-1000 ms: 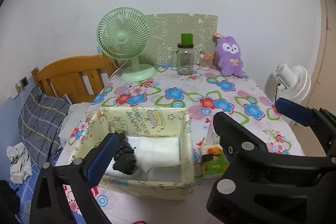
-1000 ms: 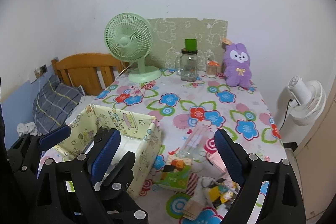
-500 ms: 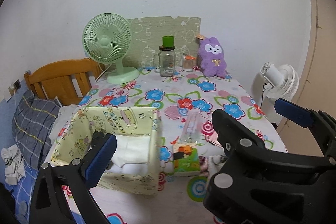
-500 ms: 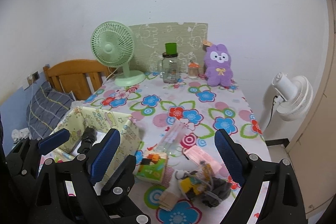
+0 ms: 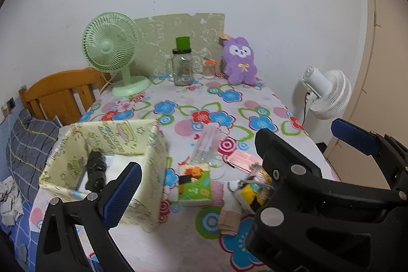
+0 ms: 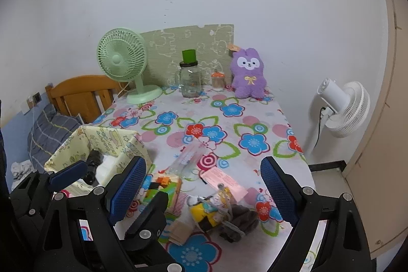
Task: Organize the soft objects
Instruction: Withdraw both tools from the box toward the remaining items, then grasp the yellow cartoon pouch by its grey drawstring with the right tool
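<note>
A pale yellow fabric box (image 5: 109, 134) (image 6: 112, 137) stands at the table's front left, holding a dark rolled item (image 5: 95, 170) and white folded cloth (image 5: 114, 159). A purple plush rabbit (image 5: 238, 61) (image 6: 248, 77) sits at the back. A pile of small soft things (image 6: 219, 208) (image 5: 251, 193), a green tissue pack (image 5: 195, 185) and a pink packet (image 6: 224, 180) lie front centre. My left gripper (image 5: 239, 159) is open and empty above the front of the table. My right gripper (image 6: 204, 190) is open and empty above the pile.
A green desk fan (image 5: 112, 50), a glass jar with a green lid (image 5: 182, 65) and a small jar (image 5: 209, 68) stand at the back. A clear plastic sleeve (image 5: 206, 147) lies mid-table. A white floor fan (image 5: 323, 93) stands right, a wooden headboard (image 5: 61, 93) and bedding left.
Both grippers have pulled back and risen away from the box. More of the table front shows now, with the pile and tissue pack in view. Both stay open.
</note>
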Motion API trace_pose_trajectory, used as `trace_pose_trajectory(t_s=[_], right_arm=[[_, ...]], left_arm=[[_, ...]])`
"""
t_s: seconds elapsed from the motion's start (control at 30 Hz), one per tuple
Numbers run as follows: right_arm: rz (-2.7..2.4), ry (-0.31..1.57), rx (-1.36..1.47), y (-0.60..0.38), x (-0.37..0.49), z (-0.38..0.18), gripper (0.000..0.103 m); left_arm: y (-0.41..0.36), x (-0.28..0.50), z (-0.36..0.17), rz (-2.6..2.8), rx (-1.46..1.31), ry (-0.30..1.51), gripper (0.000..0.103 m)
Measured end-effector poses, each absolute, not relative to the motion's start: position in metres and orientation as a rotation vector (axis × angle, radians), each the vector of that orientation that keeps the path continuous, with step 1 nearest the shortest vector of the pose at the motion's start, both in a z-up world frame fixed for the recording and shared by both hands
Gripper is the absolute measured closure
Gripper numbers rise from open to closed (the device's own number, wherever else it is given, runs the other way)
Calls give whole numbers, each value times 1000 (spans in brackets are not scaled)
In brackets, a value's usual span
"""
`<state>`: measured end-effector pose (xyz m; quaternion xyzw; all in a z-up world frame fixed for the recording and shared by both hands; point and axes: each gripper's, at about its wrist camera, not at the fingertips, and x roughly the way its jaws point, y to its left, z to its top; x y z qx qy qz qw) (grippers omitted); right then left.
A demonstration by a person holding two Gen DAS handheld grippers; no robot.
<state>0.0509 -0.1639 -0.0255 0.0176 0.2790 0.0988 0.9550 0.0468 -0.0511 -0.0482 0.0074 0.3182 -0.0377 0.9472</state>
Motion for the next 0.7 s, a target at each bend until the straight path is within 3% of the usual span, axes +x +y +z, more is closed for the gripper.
trace_pose_trajectory(t_s=[0.7], right_arm=[[169,629,81,-198,57,-80,10]], left_arm=[[-84,58,-96,-136,71,735,2]])
